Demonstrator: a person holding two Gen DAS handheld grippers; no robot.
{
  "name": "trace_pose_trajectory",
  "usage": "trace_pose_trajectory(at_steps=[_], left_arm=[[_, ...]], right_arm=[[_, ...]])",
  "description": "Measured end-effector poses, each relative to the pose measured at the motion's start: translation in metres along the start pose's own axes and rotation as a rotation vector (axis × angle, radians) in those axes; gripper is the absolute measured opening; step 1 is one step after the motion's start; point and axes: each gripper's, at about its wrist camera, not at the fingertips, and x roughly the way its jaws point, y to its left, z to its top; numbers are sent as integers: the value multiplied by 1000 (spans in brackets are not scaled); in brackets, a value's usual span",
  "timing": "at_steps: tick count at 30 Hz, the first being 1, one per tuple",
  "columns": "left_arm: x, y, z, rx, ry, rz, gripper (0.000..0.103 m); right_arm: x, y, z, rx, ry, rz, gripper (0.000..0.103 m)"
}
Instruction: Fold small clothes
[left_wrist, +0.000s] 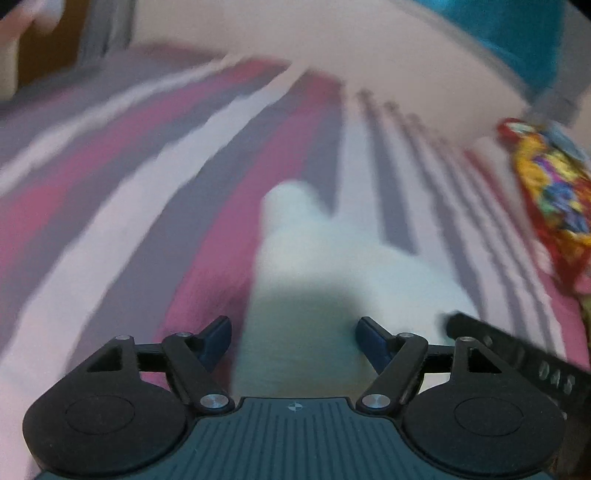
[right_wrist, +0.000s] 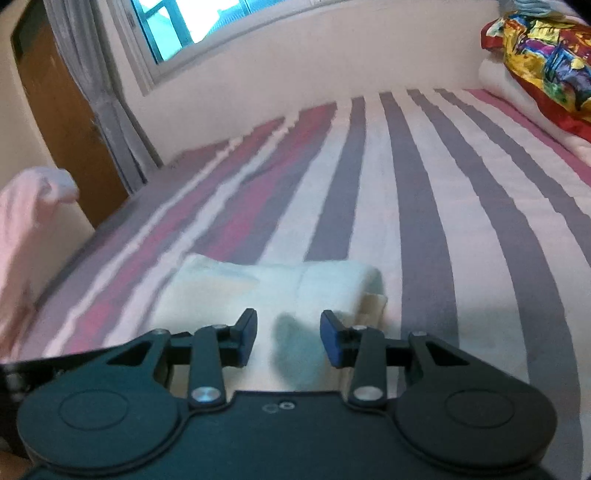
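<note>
A small white garment (right_wrist: 266, 291) lies folded on the striped bedsheet (right_wrist: 424, 206), pale and slightly rumpled. My right gripper (right_wrist: 289, 338) hovers low over its near edge, jaws partly apart, with nothing pressed between the blue pads (right_wrist: 332, 339). The left wrist view is blurred by motion. There the white garment (left_wrist: 314, 277) stretches away from my left gripper (left_wrist: 293, 332), whose jaws stand wide open just above the cloth without touching it. A black part of the right gripper (left_wrist: 517, 354) shows at the lower right of that view.
A bright multicoloured cushion (right_wrist: 543, 51) rests on a white folded blanket (right_wrist: 498, 81) at the far right of the bed. A pink cloth (right_wrist: 26, 229) hangs at the left edge. Beyond the bed are a wall, a window (right_wrist: 192, 22), a grey curtain (right_wrist: 96, 85) and a wooden cabinet (right_wrist: 55, 110).
</note>
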Motion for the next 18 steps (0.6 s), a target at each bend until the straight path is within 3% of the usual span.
trace_pose_trajectory(at_steps=[3, 6, 8, 13, 18], left_arm=[[16, 2, -5, -11, -5, 3, 83], [20, -6, -7, 21, -13, 33, 86], [13, -9, -6, 7, -6, 49, 86], [-23, -13, -26, 68, -7, 66, 86], [-50, -7, -63, 84, 18, 66, 86]], right_arm=[[29, -2, -6, -74, 77, -79, 32], [43, 8, -14, -165, 70, -133, 32], [46, 9, -10, -143, 86, -141, 33], [3, 12, -11, -118, 50, -81, 33], [-41, 14, -39, -124, 33, -36, 34]])
